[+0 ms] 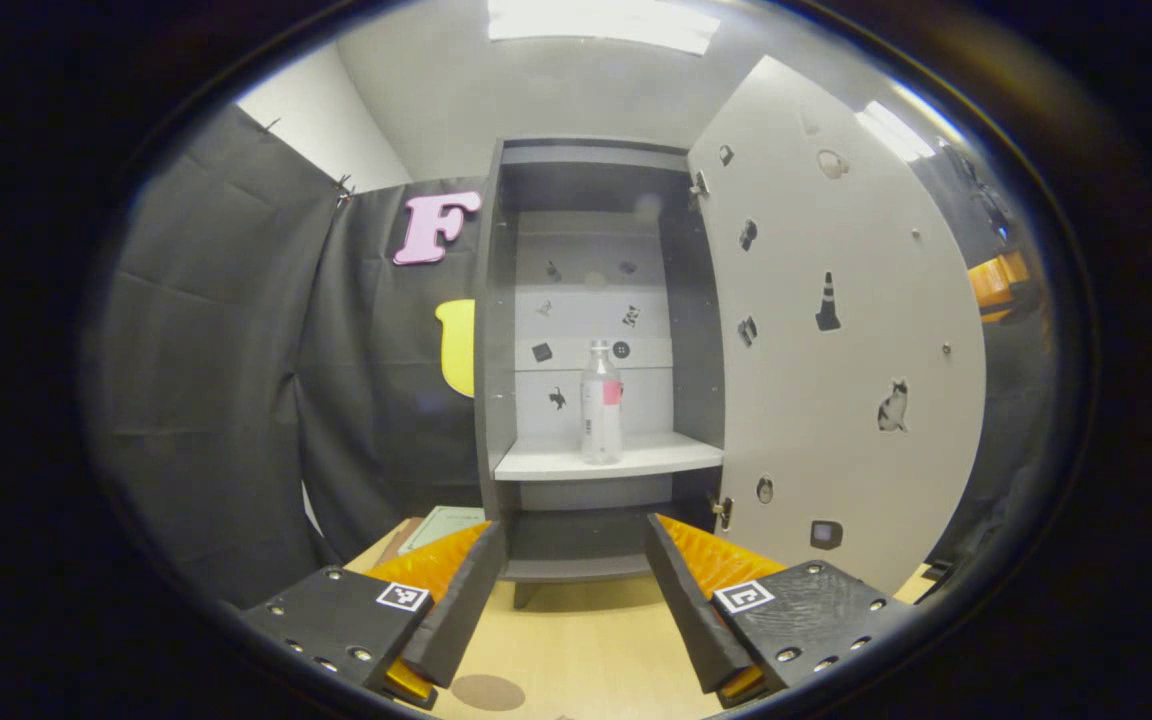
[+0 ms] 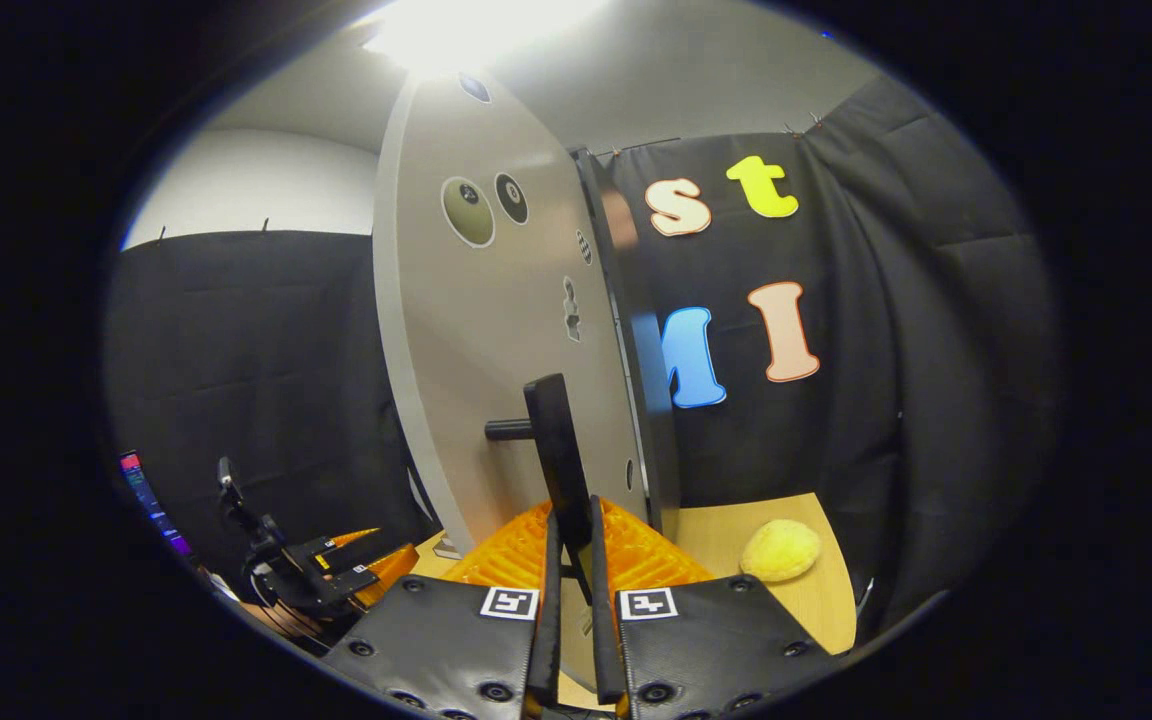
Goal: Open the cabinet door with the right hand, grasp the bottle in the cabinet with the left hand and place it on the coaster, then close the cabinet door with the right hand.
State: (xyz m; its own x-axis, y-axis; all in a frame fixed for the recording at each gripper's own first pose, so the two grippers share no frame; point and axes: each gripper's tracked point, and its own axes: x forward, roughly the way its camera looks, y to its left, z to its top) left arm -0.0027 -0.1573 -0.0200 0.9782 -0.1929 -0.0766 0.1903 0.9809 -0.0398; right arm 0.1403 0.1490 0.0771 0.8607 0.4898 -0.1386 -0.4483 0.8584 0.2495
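A clear plastic bottle (image 1: 601, 403) with a pink label stands upright on the white shelf (image 1: 606, 458) inside the grey cabinet (image 1: 496, 330). The cabinet door (image 1: 836, 340) is swung wide to the right. My left gripper (image 1: 570, 545) is open, short of the cabinet, its fingers framing the lower shelf below the bottle. A round brown coaster (image 1: 487, 692) lies on the wooden table between the fingers, at the near edge. In the right gripper view my right gripper (image 2: 572, 535) is shut on the door's black handle (image 2: 556, 455), on the outer face of the door (image 2: 496, 340). The other gripper (image 2: 336, 570) shows low at left.
A green pad (image 1: 441, 525) lies on the table left of the cabinet. A yellow sponge-like lump (image 2: 781, 549) sits on the table right of the door. Black cloth walls close in on both sides. A lit screen edge (image 2: 141, 490) glows at far left.
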